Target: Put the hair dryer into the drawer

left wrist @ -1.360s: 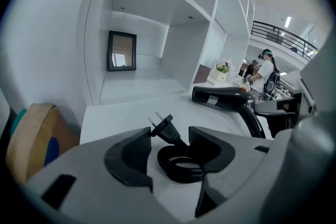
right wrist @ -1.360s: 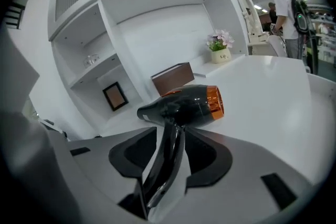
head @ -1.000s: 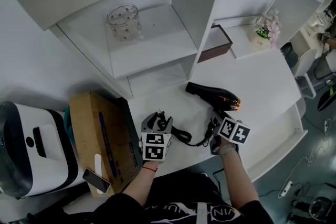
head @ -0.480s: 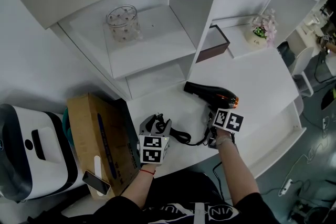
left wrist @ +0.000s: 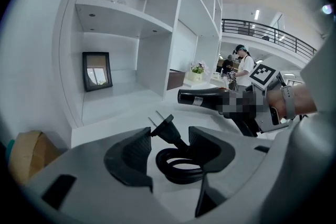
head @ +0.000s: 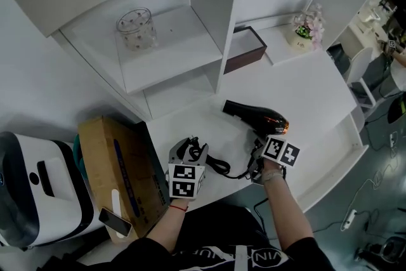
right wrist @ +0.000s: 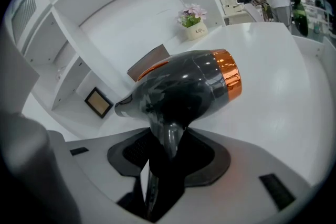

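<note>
Person at 6 o'clock in the head view is wearing a black top with white lettering across the chest. Black sleeves are ending near the elbows.

A thin red band is circling the left wrist, and a grey strap the right.

Left gripper is showing a pale grey shell, 2 dark pads and a cube of black-and-white squares.

Right gripper is looking alike, with its own marker cube. Its jaws are closing with the hair dryer handle between them.
</note>
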A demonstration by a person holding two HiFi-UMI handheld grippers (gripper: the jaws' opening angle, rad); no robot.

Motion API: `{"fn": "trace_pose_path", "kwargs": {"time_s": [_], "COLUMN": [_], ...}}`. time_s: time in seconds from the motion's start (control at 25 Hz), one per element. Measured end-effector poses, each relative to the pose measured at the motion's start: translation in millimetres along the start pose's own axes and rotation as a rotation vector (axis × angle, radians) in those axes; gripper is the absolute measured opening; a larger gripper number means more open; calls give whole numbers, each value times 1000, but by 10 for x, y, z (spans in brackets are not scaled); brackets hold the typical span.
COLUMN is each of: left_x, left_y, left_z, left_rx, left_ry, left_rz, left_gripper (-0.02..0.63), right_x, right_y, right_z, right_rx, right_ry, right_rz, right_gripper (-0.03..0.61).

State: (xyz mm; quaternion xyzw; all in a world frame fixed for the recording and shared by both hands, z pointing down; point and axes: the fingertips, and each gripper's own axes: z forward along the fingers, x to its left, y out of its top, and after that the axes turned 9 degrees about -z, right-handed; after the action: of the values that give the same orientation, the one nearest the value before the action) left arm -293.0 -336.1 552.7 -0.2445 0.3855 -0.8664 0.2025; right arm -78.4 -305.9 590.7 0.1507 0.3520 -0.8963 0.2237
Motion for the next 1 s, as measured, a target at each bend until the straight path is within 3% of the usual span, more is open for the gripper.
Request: {"fn": "trace_pose_path", "kwargs": {"time_s": [0.28,0.68,1.0], "left_x": [-590,-1936,-2883], "left_y": [12,-20,-219], "left_z": [136,393,435], "left_rx": [15,46,67], "left_ry": [-92,-289,-376], "left_rz": [74,223,300], "left_gripper": [233,233,233], "right_x": [-443,-1453,-2193], "right_y": [1,-57,-257], "right_z": [-484,-1455,-2055], "right_rx": [-75,-191,-226], "right_ry": [-23,-109,-159], "right_rz": [85,217,297], "right_gripper": [172,172,172]}}
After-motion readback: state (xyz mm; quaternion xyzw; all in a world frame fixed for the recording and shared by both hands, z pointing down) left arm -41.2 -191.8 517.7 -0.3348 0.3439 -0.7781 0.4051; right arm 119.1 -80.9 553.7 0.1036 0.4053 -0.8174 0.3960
